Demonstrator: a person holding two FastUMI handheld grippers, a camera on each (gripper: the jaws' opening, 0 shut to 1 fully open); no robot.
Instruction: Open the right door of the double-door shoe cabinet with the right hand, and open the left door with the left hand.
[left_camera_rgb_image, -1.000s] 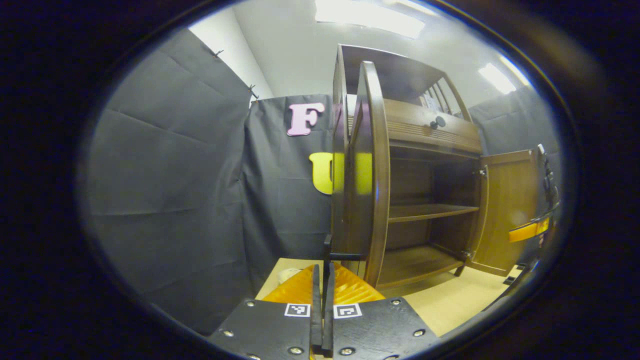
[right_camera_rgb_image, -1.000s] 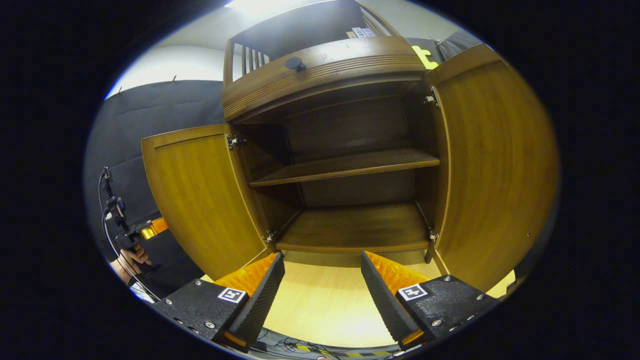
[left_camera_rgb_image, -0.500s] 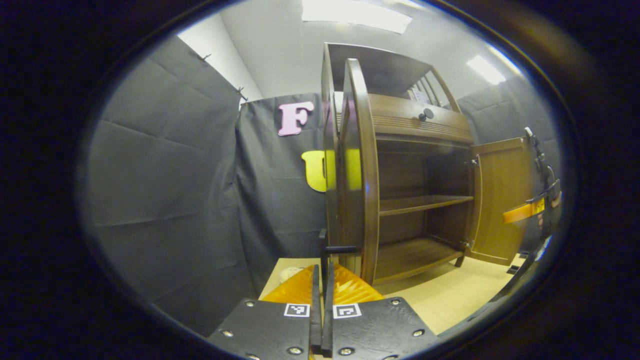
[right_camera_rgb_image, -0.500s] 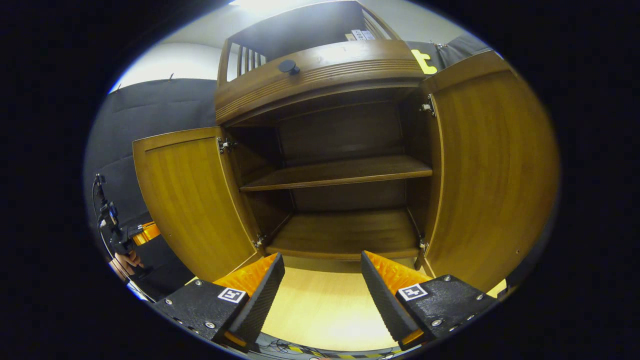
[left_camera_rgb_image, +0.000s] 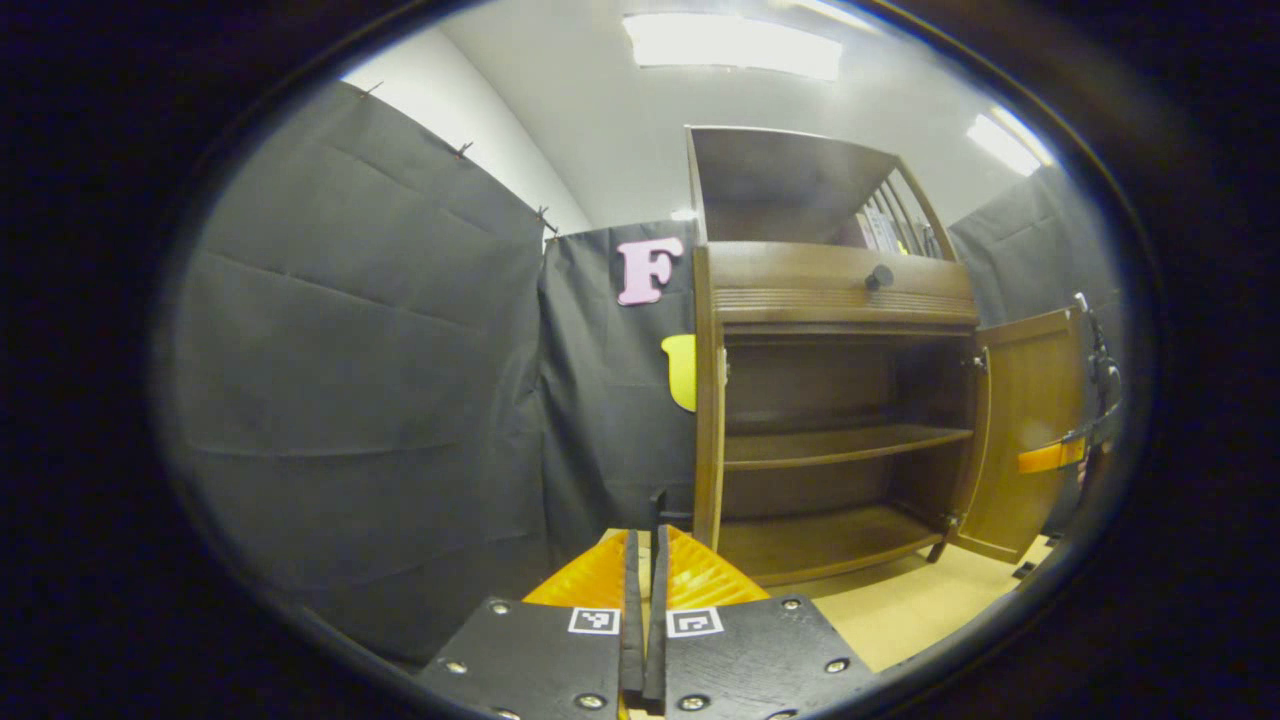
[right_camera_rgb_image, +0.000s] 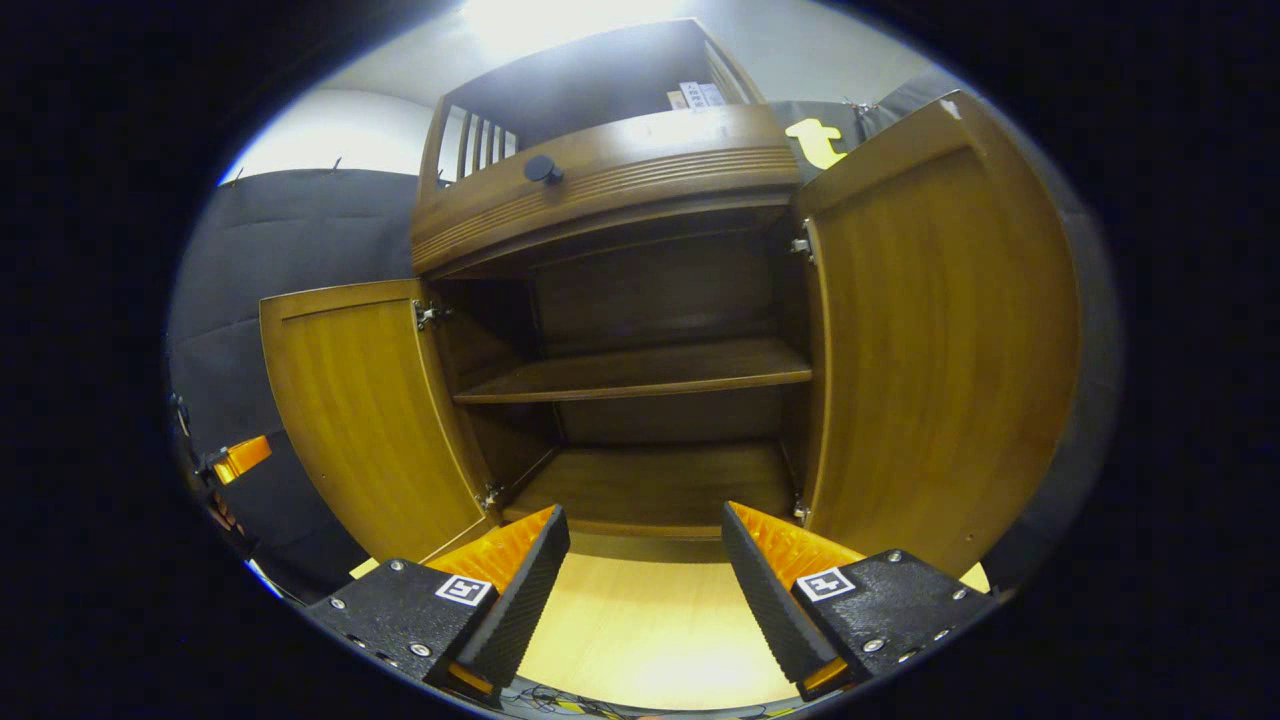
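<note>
The brown wooden shoe cabinet (right_camera_rgb_image: 600, 180) stands with both doors swung open. In the right gripper view the left door (right_camera_rgb_image: 350, 420) and right door (right_camera_rgb_image: 940, 340) flank the bare shelf (right_camera_rgb_image: 640, 370). My right gripper (right_camera_rgb_image: 645, 570) hangs open in front of the cabinet's bottom, nothing between its fingers. In the left gripper view the left door (left_camera_rgb_image: 708, 420) shows edge-on, and my left gripper (left_camera_rgb_image: 645, 545) is shut on its thin dark handle (left_camera_rgb_image: 657, 508). The right door (left_camera_rgb_image: 1030, 430) is at the far right, with the right gripper (left_camera_rgb_image: 1055, 457) beside it.
A drawer with a dark round knob (right_camera_rgb_image: 543, 170) runs above the doors, and an open slatted shelf tops the cabinet. Light wooden floor (right_camera_rgb_image: 650, 630) lies below my right gripper. Black cloth walls (left_camera_rgb_image: 350, 400) close in on the left, behind and right of the cabinet.
The left door has swung further open with my left gripper on its handle and now shows edge-on. The cabinet has slid left in the right gripper view; that gripper stays open.
</note>
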